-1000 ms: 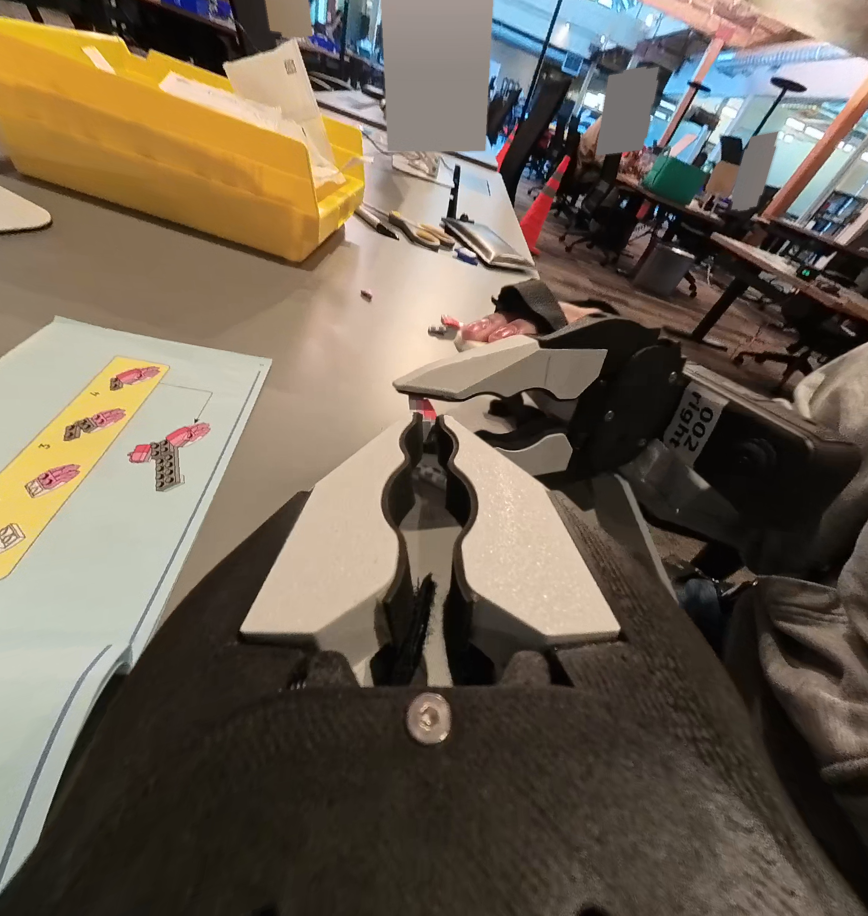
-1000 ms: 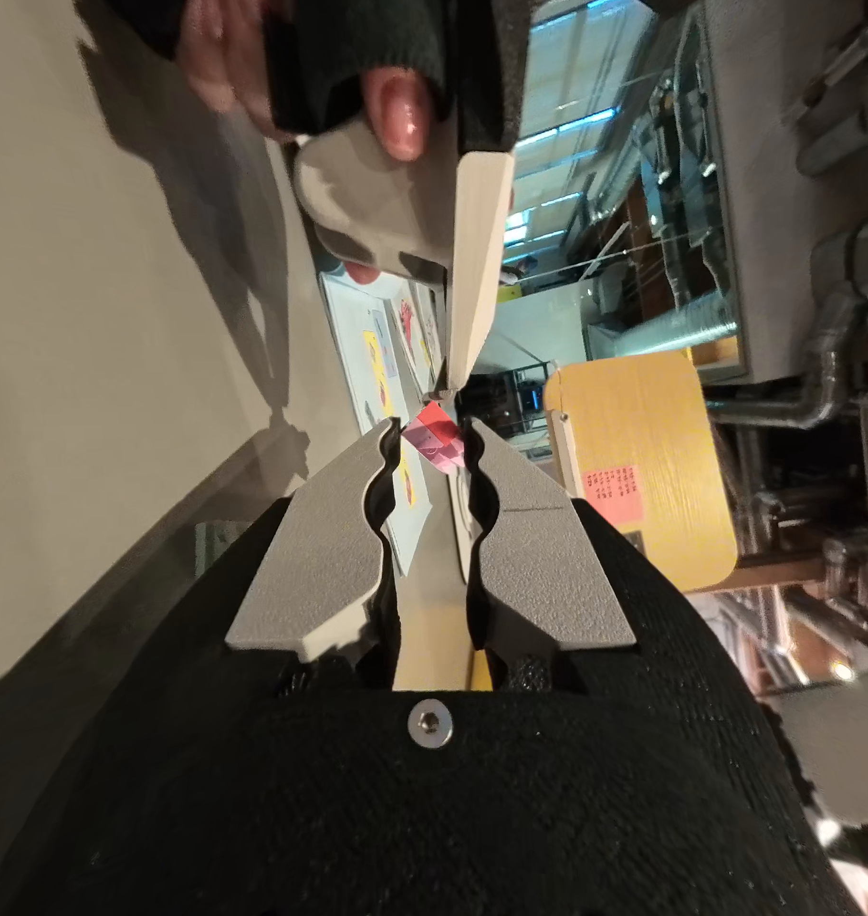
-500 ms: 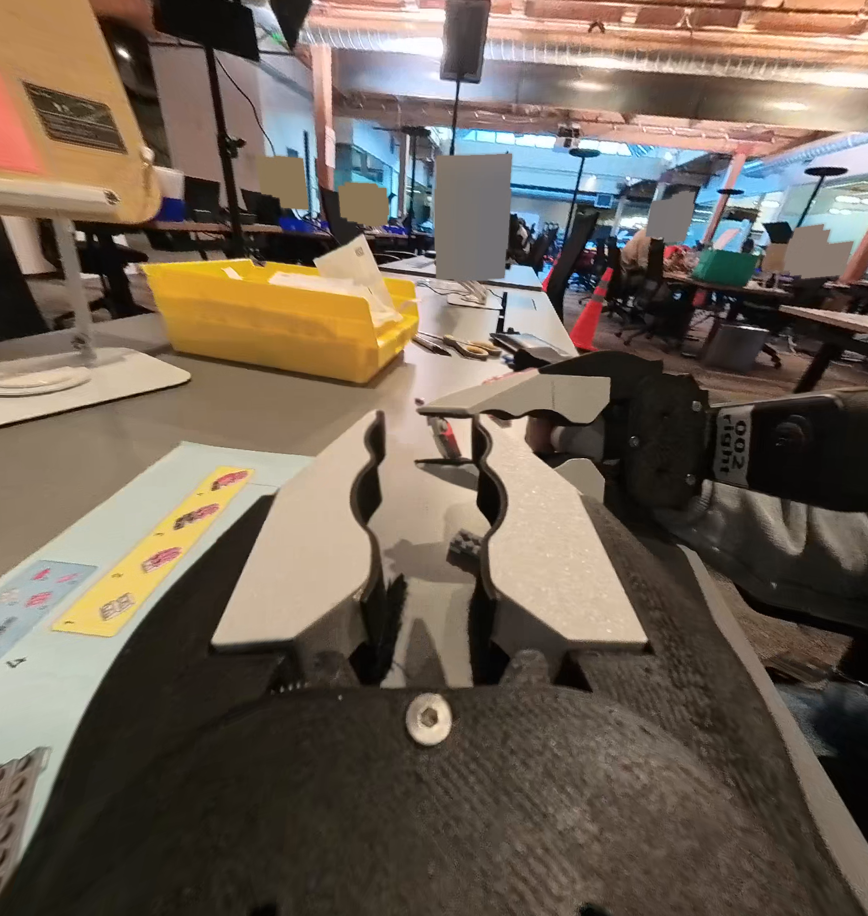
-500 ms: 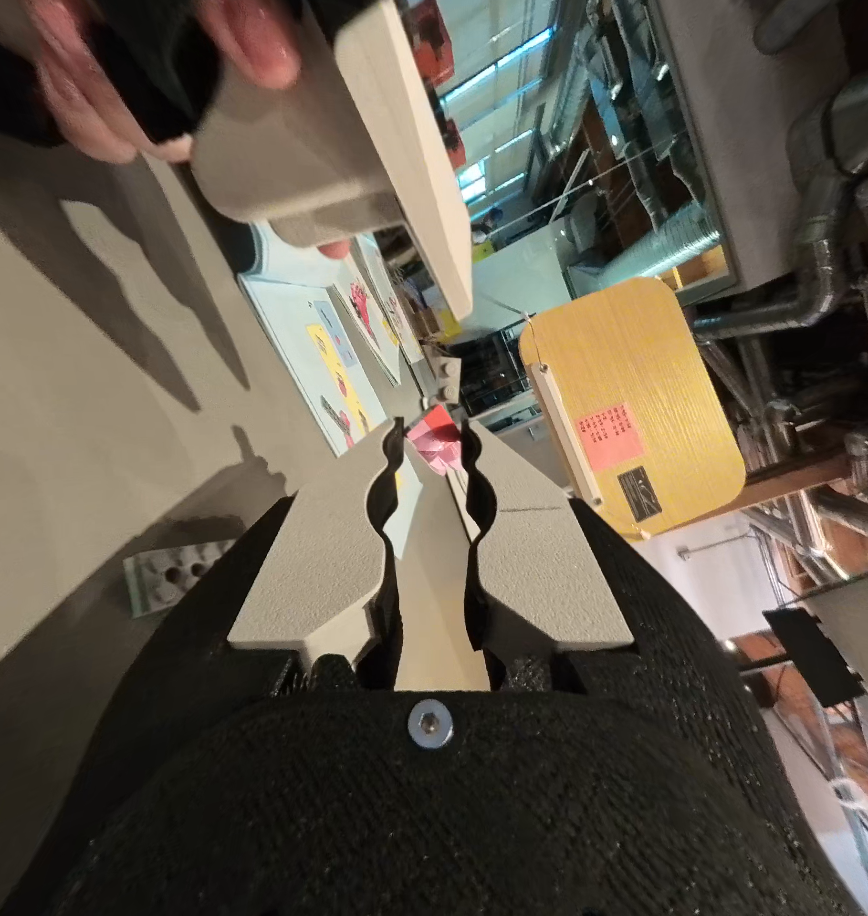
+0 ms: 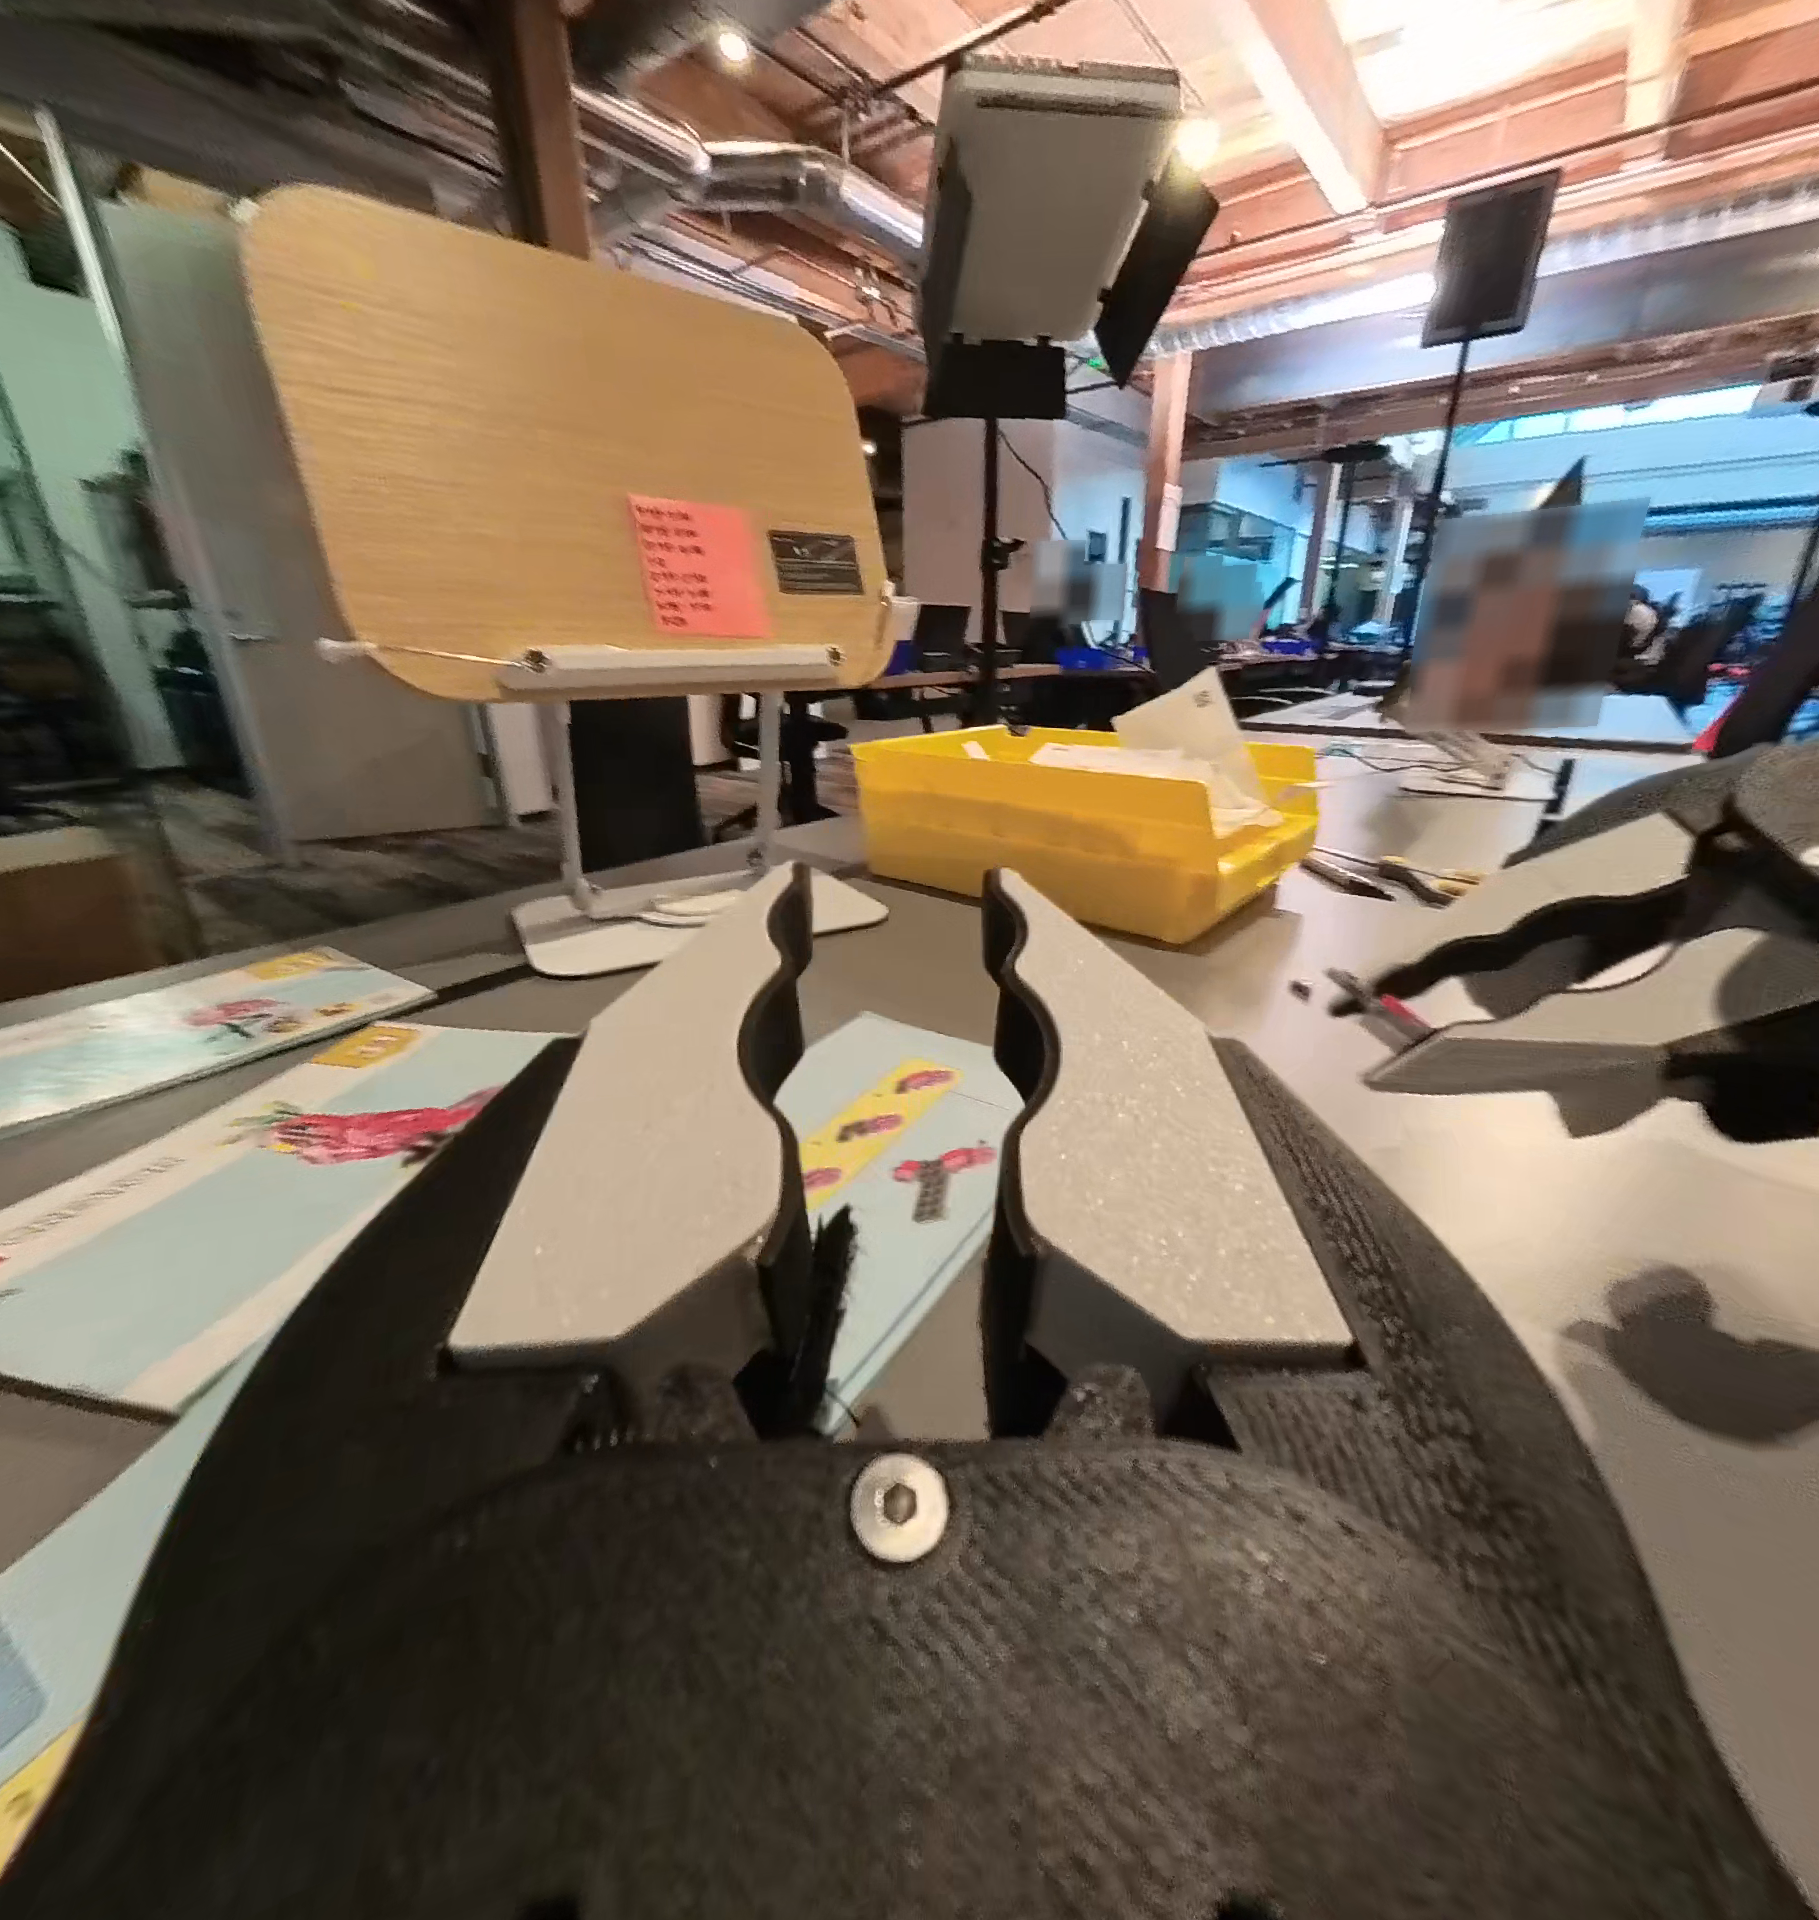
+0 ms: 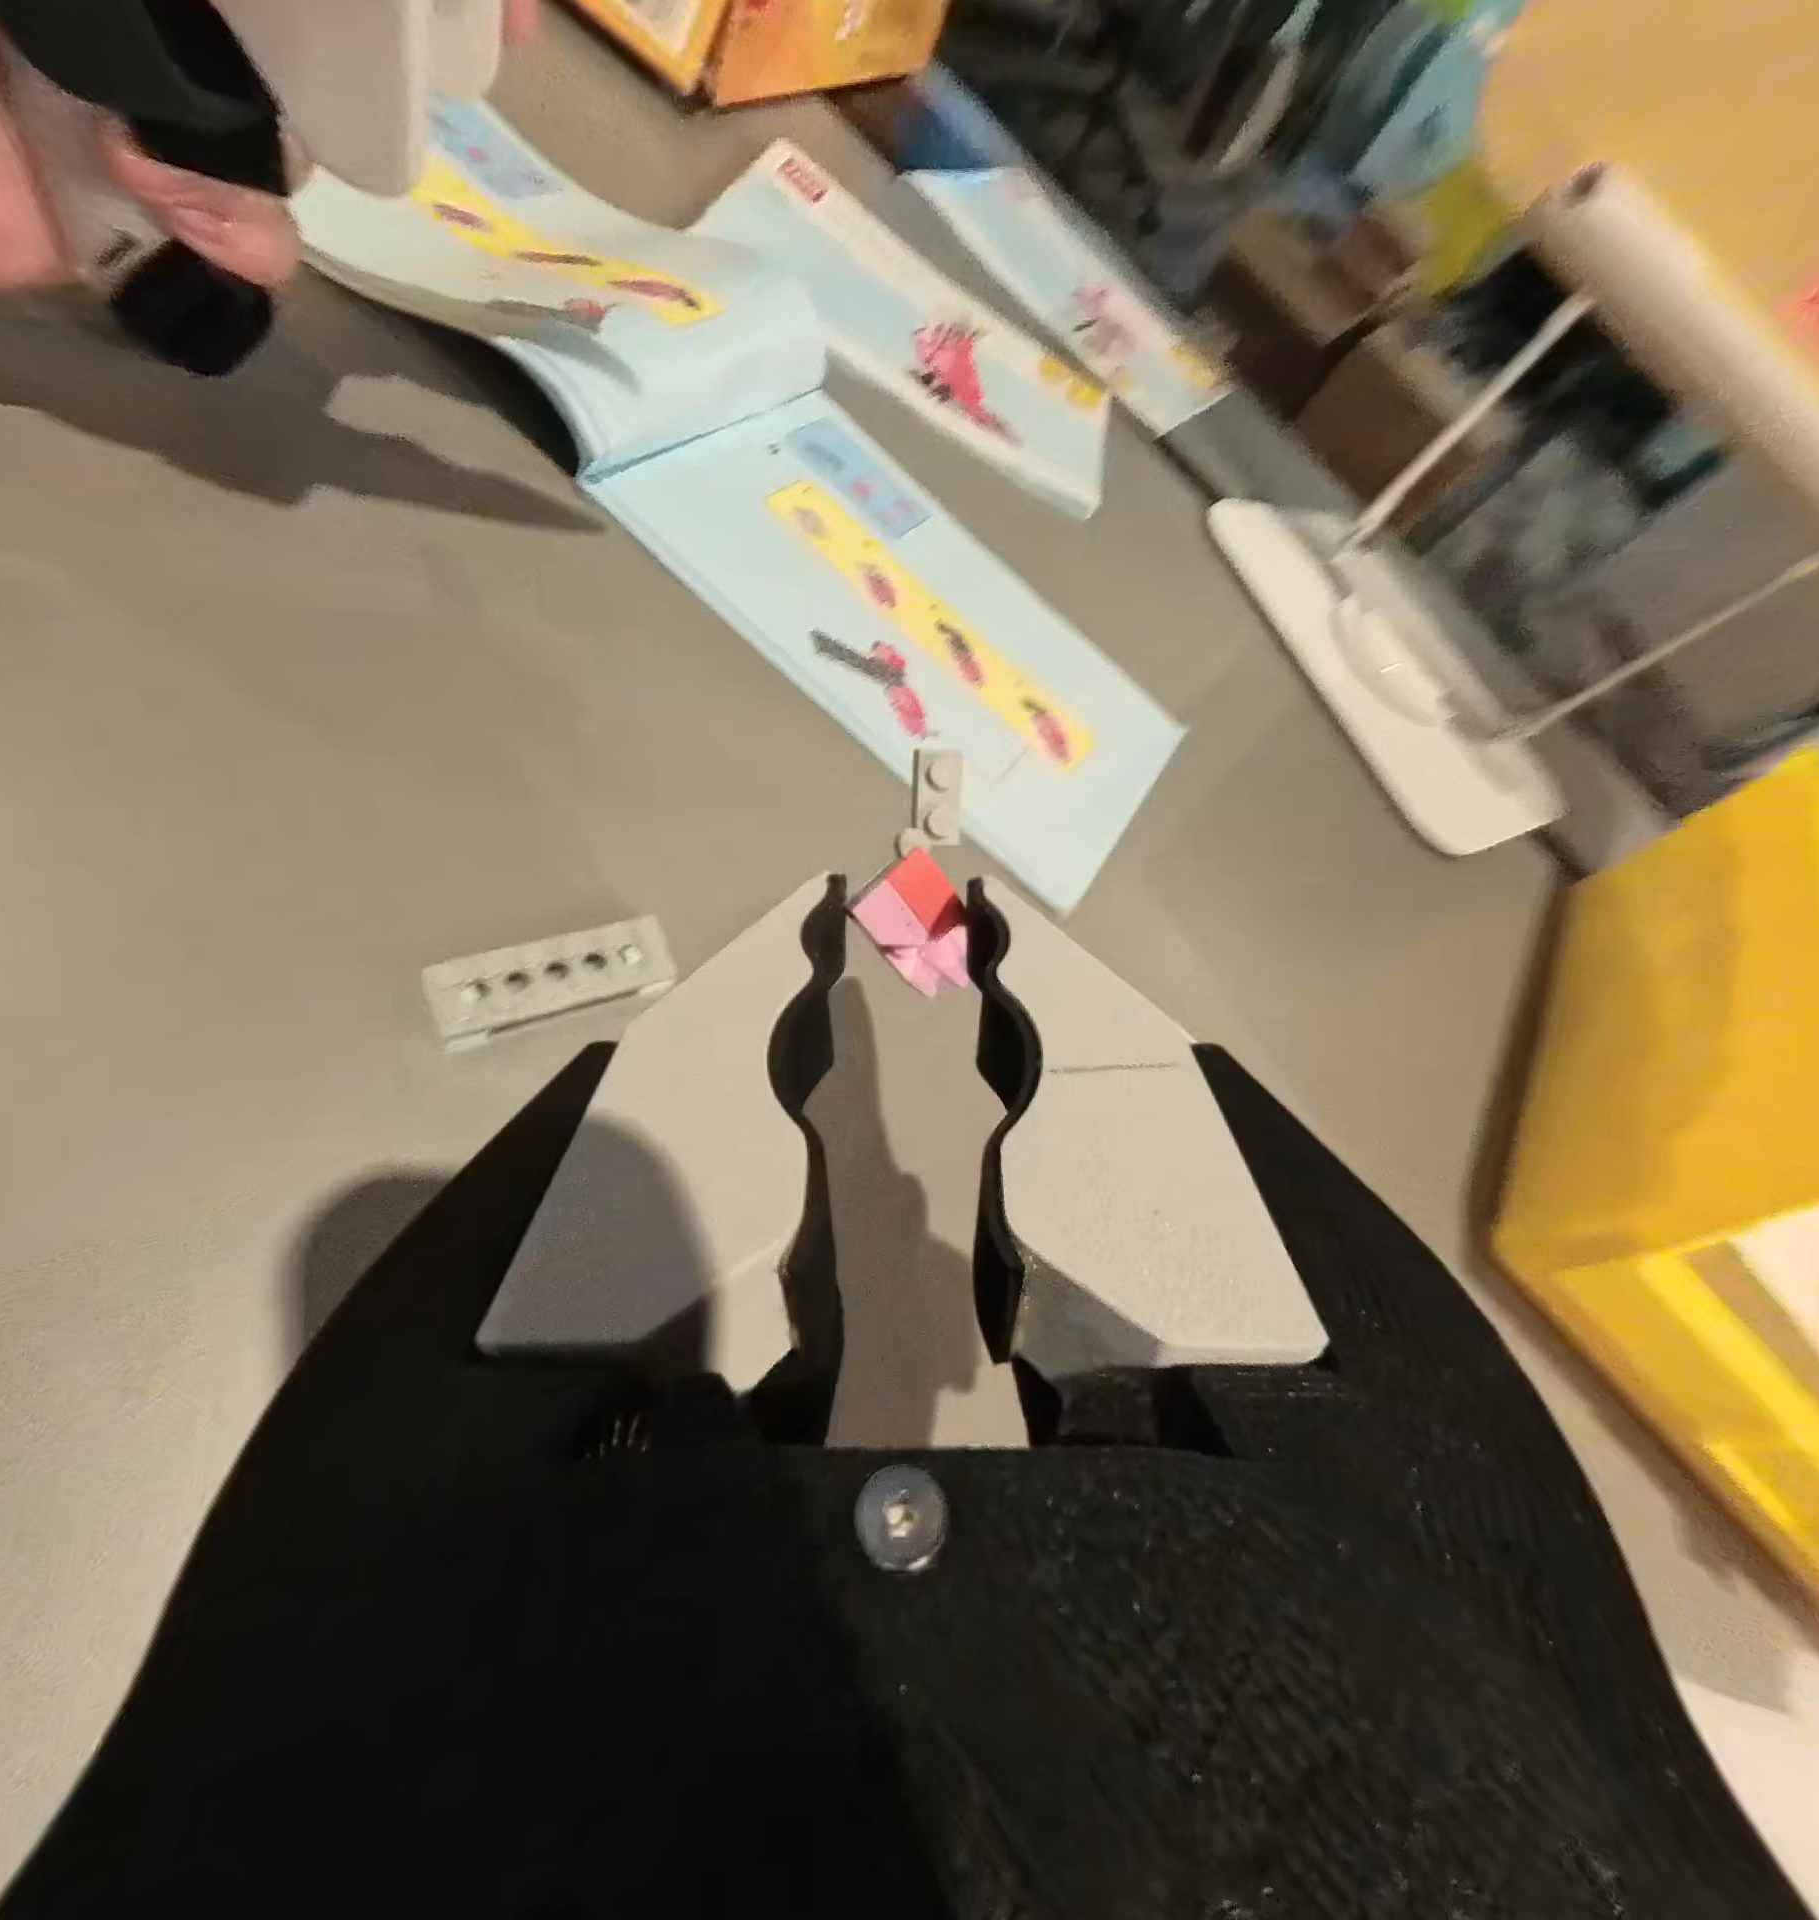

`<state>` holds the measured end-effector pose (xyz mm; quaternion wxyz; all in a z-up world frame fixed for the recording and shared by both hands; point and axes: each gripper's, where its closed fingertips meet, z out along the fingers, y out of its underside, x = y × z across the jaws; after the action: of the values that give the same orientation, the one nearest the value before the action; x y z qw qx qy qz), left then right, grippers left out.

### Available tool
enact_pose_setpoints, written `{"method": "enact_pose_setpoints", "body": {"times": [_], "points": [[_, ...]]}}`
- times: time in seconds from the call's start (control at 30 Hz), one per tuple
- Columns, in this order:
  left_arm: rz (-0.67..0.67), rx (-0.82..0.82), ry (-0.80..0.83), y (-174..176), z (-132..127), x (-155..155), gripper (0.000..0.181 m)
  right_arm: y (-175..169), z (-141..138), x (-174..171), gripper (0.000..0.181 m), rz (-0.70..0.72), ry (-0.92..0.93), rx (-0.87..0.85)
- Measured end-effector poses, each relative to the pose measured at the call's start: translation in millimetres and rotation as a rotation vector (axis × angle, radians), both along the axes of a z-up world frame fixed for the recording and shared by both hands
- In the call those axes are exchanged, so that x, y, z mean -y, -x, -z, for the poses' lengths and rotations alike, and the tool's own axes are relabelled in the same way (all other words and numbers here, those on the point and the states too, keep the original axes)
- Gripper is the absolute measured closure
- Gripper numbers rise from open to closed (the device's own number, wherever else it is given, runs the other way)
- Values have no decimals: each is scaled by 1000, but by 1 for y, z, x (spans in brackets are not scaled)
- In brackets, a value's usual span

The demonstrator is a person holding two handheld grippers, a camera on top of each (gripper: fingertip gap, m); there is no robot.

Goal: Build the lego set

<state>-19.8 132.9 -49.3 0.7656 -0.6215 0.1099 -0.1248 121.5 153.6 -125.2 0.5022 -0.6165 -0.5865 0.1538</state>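
Note:
My right gripper (image 6: pixel 905 894) is shut on a small pink and red lego assembly (image 6: pixel 910 920). A light grey studded plate (image 6: pixel 938 795) sticks out past its tip. The gripper holds it above the grey table, near the corner of the open instruction booklet (image 6: pixel 988 665). A grey beam brick with a row of holes (image 6: pixel 546 982) lies on the table to its left. My left gripper (image 5: pixel 892 894) is open and empty, raised over the booklet (image 5: pixel 209 1195). In the left wrist view the right gripper (image 5: pixel 1404 1023) shows at the right with the pink piece (image 5: pixel 1388 1010) in its tips.
A yellow bin (image 5: pixel 1071 831) with paper bags stands at the back and shows in the right wrist view (image 6: pixel 1694 1091). A wooden book stand (image 5: pixel 572 499) stands on a white base (image 6: pixel 1404 675). Pens and scissors (image 5: pixel 1404 883) lie beyond. A hand (image 6: pixel 11 156) holds the left gripper. Tip to tip, the grippers are about 15 centimeters apart.
My left gripper has opened, let go of the grey end and swung away to the left. My right gripper has turned to look down at the table, still holding the assembly.

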Motion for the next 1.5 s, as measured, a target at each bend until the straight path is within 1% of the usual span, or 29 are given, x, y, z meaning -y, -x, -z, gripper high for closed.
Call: {"method": "enact_pose_setpoints", "body": {"times": [0.07, 0.13, 0.17, 0.23, 0.27, 0.33, 0.5, 0.63, 0.7, 0.73, 0.8, 0.83, 0.87, 0.93, 1.03, 1.13, 1.2, 1.3, 1.33, 1.37, 1.43, 1.47, 1.5], "points": [[-13, -22, -10, 0, 0, 0, 151, -5, -1, 5, 160, -20, 71, 4], [29, -46, 4, -9, 3, 1, 152, -7, -5, 11, 160, -37, 94, -2], [77, -58, 12, -17, 6, 3, 153, -7, -7, 13, 160, -42, 92, -11], [217, -83, 24, -41, 10, 11, 155, -3, -8, 21, 160, -61, 90, -17], [285, -95, 28, -53, 12, 17, 159, -1, -8, 24, 160, -67, 80, -17], [362, -111, 52, -69, 18, 23, 166, 3, -7, 27, 160, -68, 47, 1], [464, -191, 135, -94, 37, 31, 181, 14, 0, 36, 160, -90, -13, 49], [485, -209, 142, -99, 39, 34, 181, 22, 4, 41, 160, -108, -27, 56], [420, -191, 126, -90, 36, 27, 181, 23, 2, 38, 160, -93, -59, 49], [331, -178, 101, -78, 30, 20, 181, 23, 0, 33, 160, -74, -88, 40], [91, -138, 21, -42, 13, 7, 181, 21, -1, 23, 160, -30, -122, 28], [3, -108, -7, -24, 5, 4, 181, 20, -1, 17, 160, -7, -128, 20], [-55, -69, -23, -9, -1, 4, 181, 20, -1, 9, 160, 20, -145, 0], [-124, 18, -42, 15, -9, 4, 181, 19, -5, -9, 160, 82, -203, -60], [-203, 101, -51, 39, -12, 4, 181, 12, -14, -37, 160, 195, -303, -171], [-222, 118, -62, 44, -13, 5, 181, 2, -31, -46, 160, 262, -422, -212], [-209, 111, -65, 39, -13, 6, 181, 0, -35, -46, 160, 267, -447, -240], [-152, 52, -53, 21, -9, 5, 181, 0, -31, -46, 161, 259, -429, -255], [-100, 7, -43, 8, -6, 5, 181, 0, -32, -46, 161, 258, -424, -269], [-1, -41, -14, -12, -1, 6, 181, -1, -34, -47, 160, 260, -425, -281], [280, -82, 107, -62, 15, 17, 178, -2, -36, -48, 160, 264, -444, -293], [396, -85, 182, -83, 23, 25, 169, -3, -36, -49, 160, 267, -453, -291], [444, -89, 259, -97, 33, 28, 160, -4, -36, -51, 160, 271, -459, -291]]}}
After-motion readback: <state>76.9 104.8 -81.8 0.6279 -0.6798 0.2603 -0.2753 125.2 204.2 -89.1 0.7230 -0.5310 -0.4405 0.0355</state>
